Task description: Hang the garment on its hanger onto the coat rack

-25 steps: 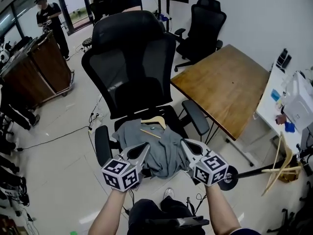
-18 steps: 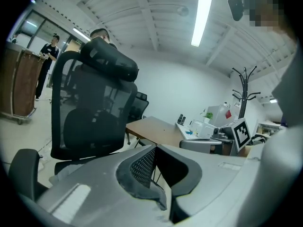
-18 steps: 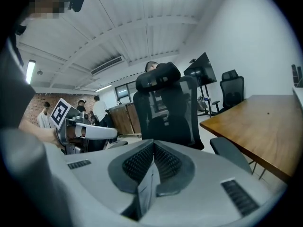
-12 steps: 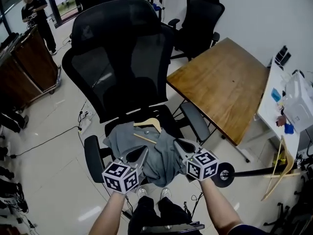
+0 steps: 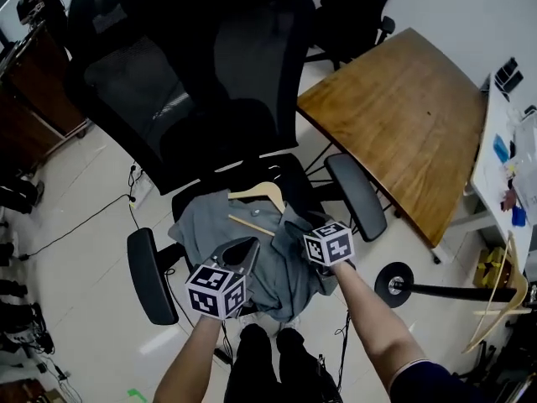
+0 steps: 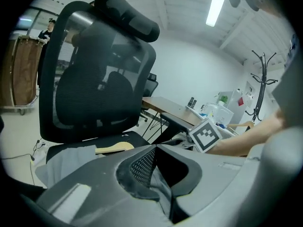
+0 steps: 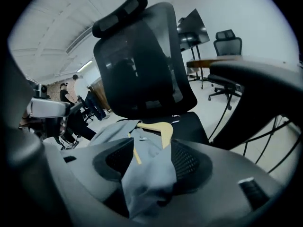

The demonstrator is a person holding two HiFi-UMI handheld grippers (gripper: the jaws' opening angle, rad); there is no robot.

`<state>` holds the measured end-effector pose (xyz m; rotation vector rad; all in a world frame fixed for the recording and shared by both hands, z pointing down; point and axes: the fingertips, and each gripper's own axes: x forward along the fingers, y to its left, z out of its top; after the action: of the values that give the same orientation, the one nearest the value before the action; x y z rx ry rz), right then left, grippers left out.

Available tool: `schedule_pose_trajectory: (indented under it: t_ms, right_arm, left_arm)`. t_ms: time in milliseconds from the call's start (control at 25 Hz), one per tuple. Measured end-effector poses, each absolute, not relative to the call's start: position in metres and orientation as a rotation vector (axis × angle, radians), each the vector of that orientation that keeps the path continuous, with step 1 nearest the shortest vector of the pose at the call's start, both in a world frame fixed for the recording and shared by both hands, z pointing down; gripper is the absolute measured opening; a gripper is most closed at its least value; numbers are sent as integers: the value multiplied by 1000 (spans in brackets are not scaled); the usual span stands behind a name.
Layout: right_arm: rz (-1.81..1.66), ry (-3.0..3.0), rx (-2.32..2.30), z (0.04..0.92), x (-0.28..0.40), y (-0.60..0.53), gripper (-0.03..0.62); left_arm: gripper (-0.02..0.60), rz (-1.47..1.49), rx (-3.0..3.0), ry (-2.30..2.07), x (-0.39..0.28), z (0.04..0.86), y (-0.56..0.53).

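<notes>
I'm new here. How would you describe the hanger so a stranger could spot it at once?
Find the big black mesh office chair. On its seat lies a crumpled grey garment, with the hanger at its collar end: the only pale wood among that black and grey.

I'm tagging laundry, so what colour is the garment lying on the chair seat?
The garment is plain blue-grey; it shows best in the head view.
</notes>
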<state>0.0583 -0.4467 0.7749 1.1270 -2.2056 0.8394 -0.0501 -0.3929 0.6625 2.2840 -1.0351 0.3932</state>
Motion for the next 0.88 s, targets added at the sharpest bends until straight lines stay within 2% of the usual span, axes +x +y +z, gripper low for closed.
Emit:
schedule_pose_trajectory:
  t_ms: [400,560,600,880]
  right_arm:
    - [881,-1993,959,887,54,-467,259]
    - [695,-1913,1012,891,56,-479,177]
    - [677,-1912,1008,893,59,-481,135]
    - [697,-1974,962,874,60,-469,120]
  left_arm:
    - [5,382,2230,-1013,-55,696,-398]
    - [5,346,2237,-1016,-57,689,-404]
    - [5,346,2240,-1012,-57,689,-403]
    - [5,344,2242,-1021,-60,685,-399]
